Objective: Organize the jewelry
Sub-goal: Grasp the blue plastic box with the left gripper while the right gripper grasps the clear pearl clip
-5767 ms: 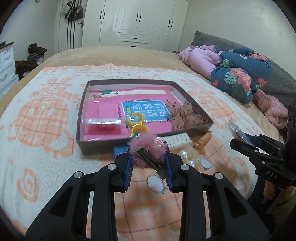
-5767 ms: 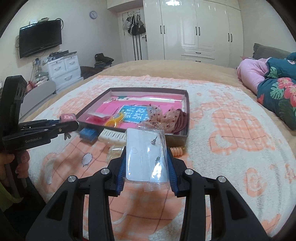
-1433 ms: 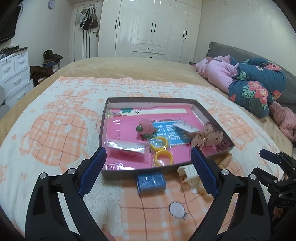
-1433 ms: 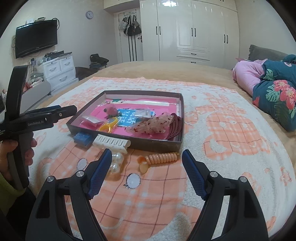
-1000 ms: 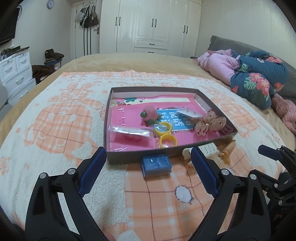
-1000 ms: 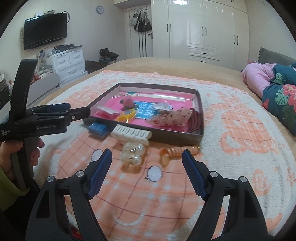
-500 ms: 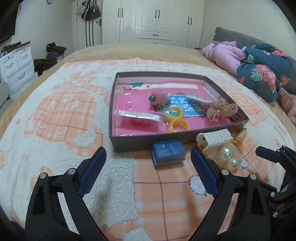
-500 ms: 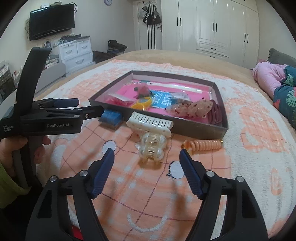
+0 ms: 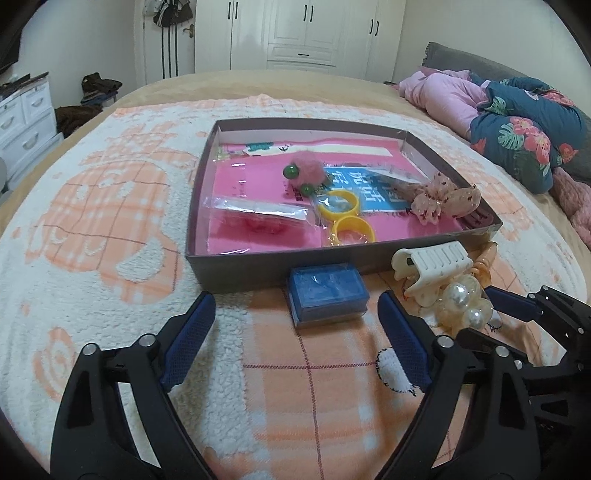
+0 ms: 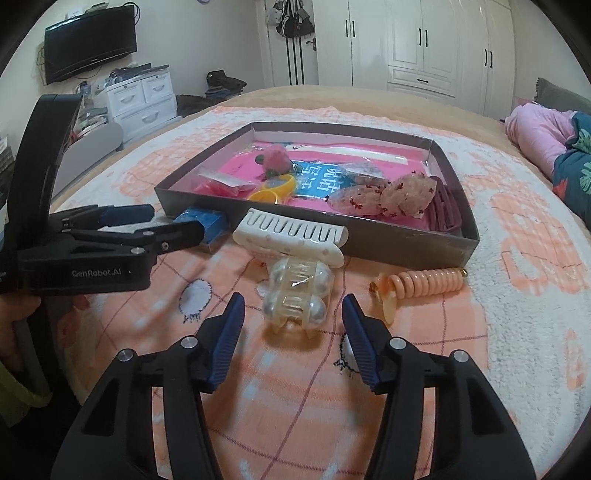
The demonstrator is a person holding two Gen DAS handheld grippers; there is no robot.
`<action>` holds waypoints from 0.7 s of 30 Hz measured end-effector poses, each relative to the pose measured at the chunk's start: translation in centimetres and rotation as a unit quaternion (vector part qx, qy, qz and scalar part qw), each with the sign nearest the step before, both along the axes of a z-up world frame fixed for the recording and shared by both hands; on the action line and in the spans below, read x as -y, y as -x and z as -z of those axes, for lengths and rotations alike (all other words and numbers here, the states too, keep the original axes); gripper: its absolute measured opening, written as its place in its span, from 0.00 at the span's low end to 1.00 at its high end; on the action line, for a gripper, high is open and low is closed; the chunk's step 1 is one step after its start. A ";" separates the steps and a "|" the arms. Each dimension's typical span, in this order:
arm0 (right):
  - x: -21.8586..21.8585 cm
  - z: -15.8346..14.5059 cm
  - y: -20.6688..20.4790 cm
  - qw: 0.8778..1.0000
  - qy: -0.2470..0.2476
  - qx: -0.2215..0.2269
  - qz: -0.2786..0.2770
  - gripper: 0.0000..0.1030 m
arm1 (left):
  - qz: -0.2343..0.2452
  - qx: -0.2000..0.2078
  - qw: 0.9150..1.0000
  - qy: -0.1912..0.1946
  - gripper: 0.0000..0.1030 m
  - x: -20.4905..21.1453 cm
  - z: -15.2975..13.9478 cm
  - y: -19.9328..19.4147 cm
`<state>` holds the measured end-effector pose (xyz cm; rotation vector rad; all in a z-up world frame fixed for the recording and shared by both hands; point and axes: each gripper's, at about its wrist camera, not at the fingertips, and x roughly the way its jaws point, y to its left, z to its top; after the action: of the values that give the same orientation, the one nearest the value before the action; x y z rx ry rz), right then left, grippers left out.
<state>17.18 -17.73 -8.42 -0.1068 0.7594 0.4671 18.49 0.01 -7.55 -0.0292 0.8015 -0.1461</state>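
A dark shallow box (image 9: 236,271) (image 10: 406,254) with a pink lining lies on the bed. It holds a pink pompom clip (image 9: 308,170), yellow rings (image 9: 351,230), a sheer bow (image 9: 443,201) and small bags. In front of it lie a small blue box (image 9: 327,293) (image 10: 207,223), a white claw clip (image 9: 432,264) (image 10: 291,236), a pearl claw clip (image 9: 461,304) (image 10: 297,293) and a peach spiral hair tie (image 10: 424,284). My left gripper (image 9: 297,332) is open, just short of the blue box. My right gripper (image 10: 293,325) is open, its fingers either side of the pearl clip.
An orange and white blanket (image 9: 92,206) covers the bed. Pink and floral clothes (image 9: 517,118) lie at the far right. White drawers (image 10: 144,96) and wardrobes (image 9: 306,33) stand beyond the bed. The left gripper also shows in the right wrist view (image 10: 147,225).
Both grippers, which earlier held a pompom clip and an earring bag, now stand open and empty. Both have moved forward and lower toward the blue box and the pearl clip.
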 end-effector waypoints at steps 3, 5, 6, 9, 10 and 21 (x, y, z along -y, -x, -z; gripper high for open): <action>0.0 0.2 -0.5 1.000 -0.003 -0.004 0.001 0.46 | 0.003 -0.002 1.000 -0.002 0.76 0.3 0.2 -0.1; 0.0 0.4 -0.7 1.000 -0.004 -0.007 0.002 0.43 | 0.007 -0.004 1.000 -0.002 0.75 0.5 0.4 -0.3; -0.1 0.4 -0.8 1.000 -0.005 -0.008 0.002 0.42 | 0.007 -0.005 1.000 -0.002 0.74 0.6 0.4 -0.4; -0.2 0.7 -1.1 1.000 -0.006 -0.011 0.002 0.37 | 0.008 -0.006 1.000 -0.002 0.72 0.7 0.6 -0.6; -0.3 0.7 -1.1 1.000 -0.006 -0.009 0.003 0.36 | 0.008 -0.007 1.000 -0.001 0.72 0.7 0.7 -0.7; 0.0 0.8 -0.8 1.000 -0.010 -0.007 -0.006 0.32 | 0.011 -0.015 1.000 0.003 0.49 1.3 1.3 -1.3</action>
<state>17.98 -17.69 -9.21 -0.0891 0.7688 0.4875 19.80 -1.28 -8.89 -0.0292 0.8313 -0.1686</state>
